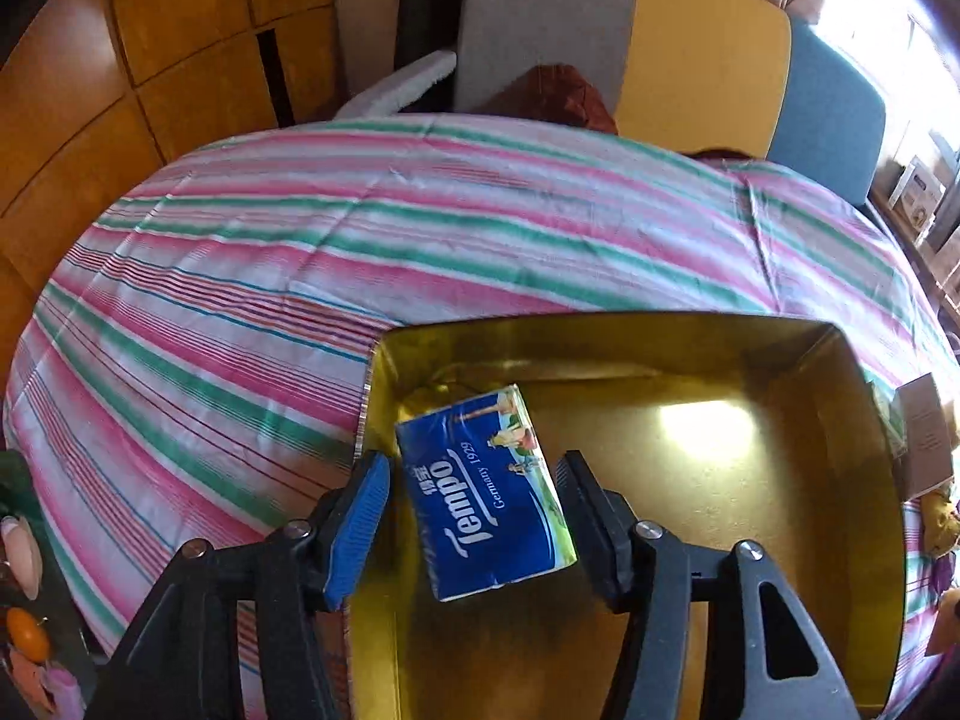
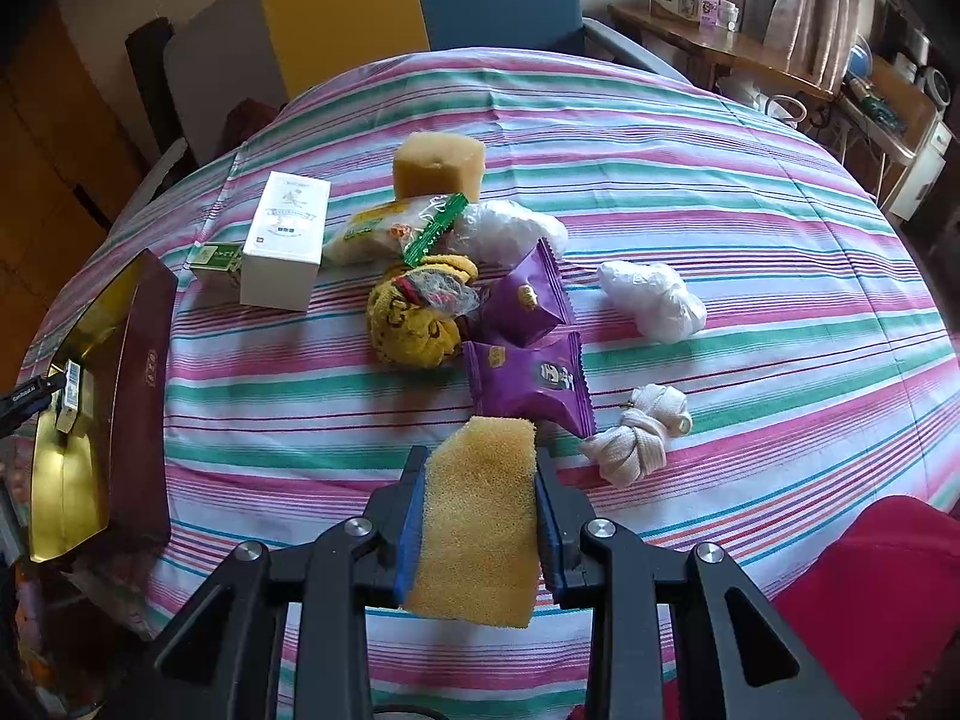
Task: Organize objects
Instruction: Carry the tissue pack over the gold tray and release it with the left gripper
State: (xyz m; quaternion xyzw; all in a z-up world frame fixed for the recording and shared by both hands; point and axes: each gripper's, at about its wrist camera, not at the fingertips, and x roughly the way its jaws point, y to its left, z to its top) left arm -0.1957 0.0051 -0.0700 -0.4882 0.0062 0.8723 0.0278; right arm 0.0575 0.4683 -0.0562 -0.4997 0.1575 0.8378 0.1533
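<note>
A blue Tempo tissue pack (image 1: 486, 492) lies tilted in the near left corner of a gold-lined box (image 1: 600, 327). My left gripper (image 1: 473, 461) straddles the pack with its jaws open; a gap shows beside the blue left pad (image 1: 360, 516). In the right wrist view the same box (image 2: 138, 372) has dark red outer walls and stands at the table's left edge, with the tissue pack (image 2: 72, 390) inside it. My right gripper (image 2: 480, 456) is shut on a yellow sponge (image 2: 480, 510), held above the striped tablecloth (image 2: 720, 180) near the front.
A pile lies mid-table: a sponge block (image 2: 438, 165), white carton (image 2: 288, 240), small green box (image 2: 216, 258), snack bag (image 2: 390, 228), yellow knit item (image 2: 414, 318), two purple packets (image 2: 528, 384), plastic bags (image 2: 654, 300), a white knotted cord (image 2: 636, 438). A red sleeve (image 2: 870, 600) is at the lower right.
</note>
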